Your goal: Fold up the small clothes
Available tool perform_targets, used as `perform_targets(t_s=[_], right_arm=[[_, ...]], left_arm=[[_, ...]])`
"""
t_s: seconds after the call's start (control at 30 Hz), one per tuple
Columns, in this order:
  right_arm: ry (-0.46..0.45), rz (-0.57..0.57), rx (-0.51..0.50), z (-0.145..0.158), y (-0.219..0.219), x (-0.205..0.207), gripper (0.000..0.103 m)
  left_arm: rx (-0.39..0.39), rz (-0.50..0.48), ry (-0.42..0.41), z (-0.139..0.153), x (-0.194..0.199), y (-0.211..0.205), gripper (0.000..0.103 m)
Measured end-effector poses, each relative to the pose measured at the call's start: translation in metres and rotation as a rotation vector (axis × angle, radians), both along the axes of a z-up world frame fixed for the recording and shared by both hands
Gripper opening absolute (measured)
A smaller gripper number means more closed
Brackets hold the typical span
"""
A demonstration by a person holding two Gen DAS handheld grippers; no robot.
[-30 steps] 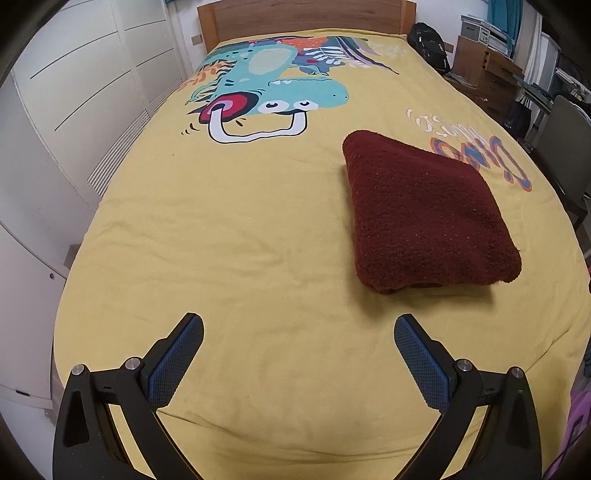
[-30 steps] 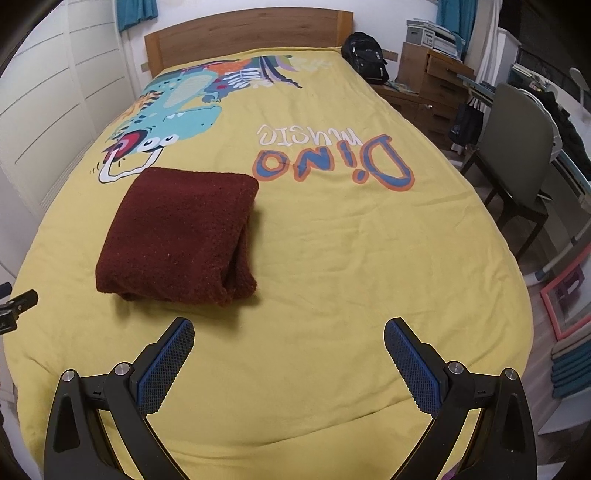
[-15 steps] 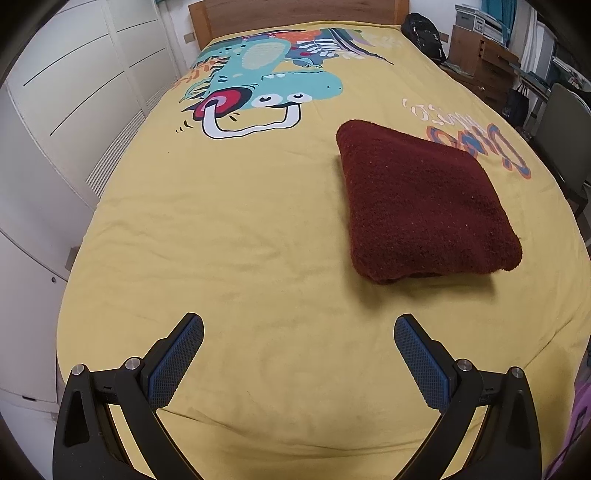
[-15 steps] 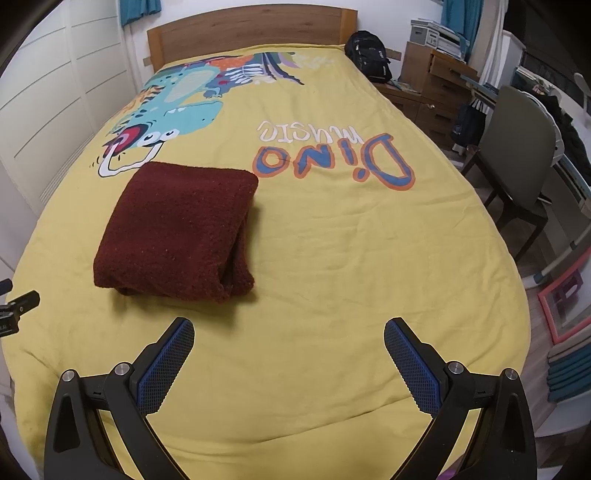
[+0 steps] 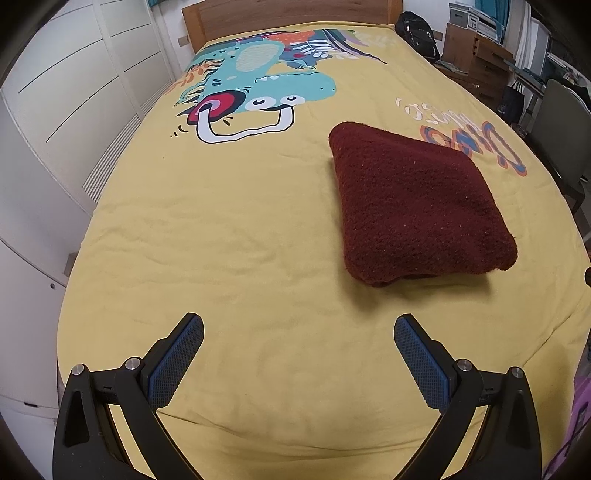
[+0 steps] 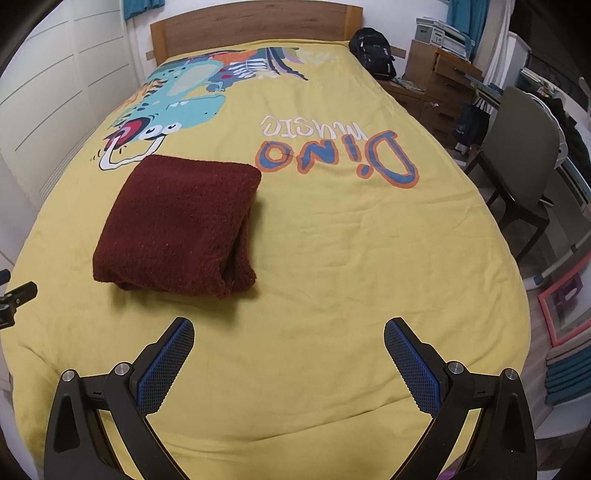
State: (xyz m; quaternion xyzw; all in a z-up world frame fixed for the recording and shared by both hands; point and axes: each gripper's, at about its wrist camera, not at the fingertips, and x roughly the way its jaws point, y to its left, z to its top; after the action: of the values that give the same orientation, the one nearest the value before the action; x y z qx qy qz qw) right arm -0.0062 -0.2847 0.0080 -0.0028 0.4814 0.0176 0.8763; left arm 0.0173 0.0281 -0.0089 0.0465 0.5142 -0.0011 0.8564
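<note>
A dark red fuzzy garment (image 5: pixel 413 206) lies folded into a thick rectangle on the yellow dinosaur bedspread (image 5: pixel 229 236). It also shows in the right wrist view (image 6: pixel 181 225). My left gripper (image 5: pixel 298 326) is open and empty, held above the bed near its front edge, to the left of and nearer than the garment. My right gripper (image 6: pixel 289 326) is open and empty, held above the bed in front of and to the right of the garment. Neither touches the garment.
White wardrobe doors (image 5: pixel 62 96) run along the left of the bed. A wooden headboard (image 6: pixel 251 26) is at the far end. A black backpack (image 6: pixel 371 51), wooden drawers (image 6: pixel 439 81) and a grey chair (image 6: pixel 524 155) stand to the right.
Both grippers have drawn back slightly from the bed and stay open. The folded garment has not moved.
</note>
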Motion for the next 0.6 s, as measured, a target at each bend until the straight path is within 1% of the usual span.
perform_targets(t_s=[0.6], right_arm=[[0.011, 0.006, -0.001, -0.0036, 0.0008, 0.0004, 0.103]], left_arm=[[0.004, -0.009, 0.002, -0.0005, -0.0009, -0.003, 0.102]])
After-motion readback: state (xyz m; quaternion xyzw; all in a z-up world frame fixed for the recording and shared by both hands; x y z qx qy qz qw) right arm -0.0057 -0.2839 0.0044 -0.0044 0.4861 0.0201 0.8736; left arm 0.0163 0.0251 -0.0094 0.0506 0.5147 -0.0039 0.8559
